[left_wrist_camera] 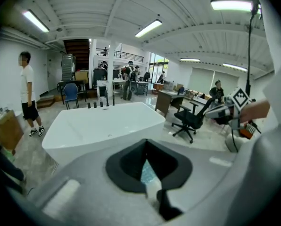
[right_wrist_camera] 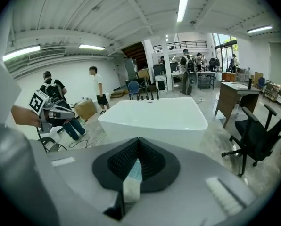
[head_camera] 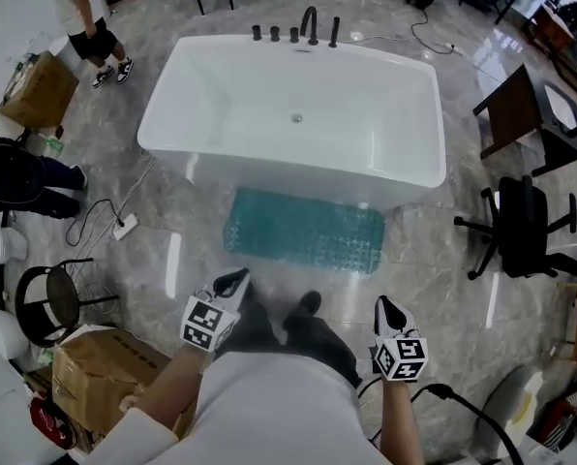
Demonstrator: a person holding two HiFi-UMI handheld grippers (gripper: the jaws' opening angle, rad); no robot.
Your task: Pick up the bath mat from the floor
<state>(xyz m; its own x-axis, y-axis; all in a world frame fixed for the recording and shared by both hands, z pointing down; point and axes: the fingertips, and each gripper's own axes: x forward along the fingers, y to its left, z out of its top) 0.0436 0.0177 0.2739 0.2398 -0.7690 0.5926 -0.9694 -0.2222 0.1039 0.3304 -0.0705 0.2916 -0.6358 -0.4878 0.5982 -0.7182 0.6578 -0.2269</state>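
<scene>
The bath mat is waiting untouched. Nearest, the left gripper and right gripper are hovering at the person's waist, jaws pressed together and empty, aiming toward it. Ahead, it is lying flat on the floor, just before the bathtub.

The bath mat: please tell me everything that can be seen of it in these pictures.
The bath mat is a teal, half-clear rectangle with rounded corners. Its surface is covered with small bumps, and it looks like soft plastic or rubber. It lies flat and unfolded on the grey marble-look floor, its long side along the front of the white bathtub. Its far edge reaches the tub's base. Nothing lies on it and nothing holds it.
</scene>
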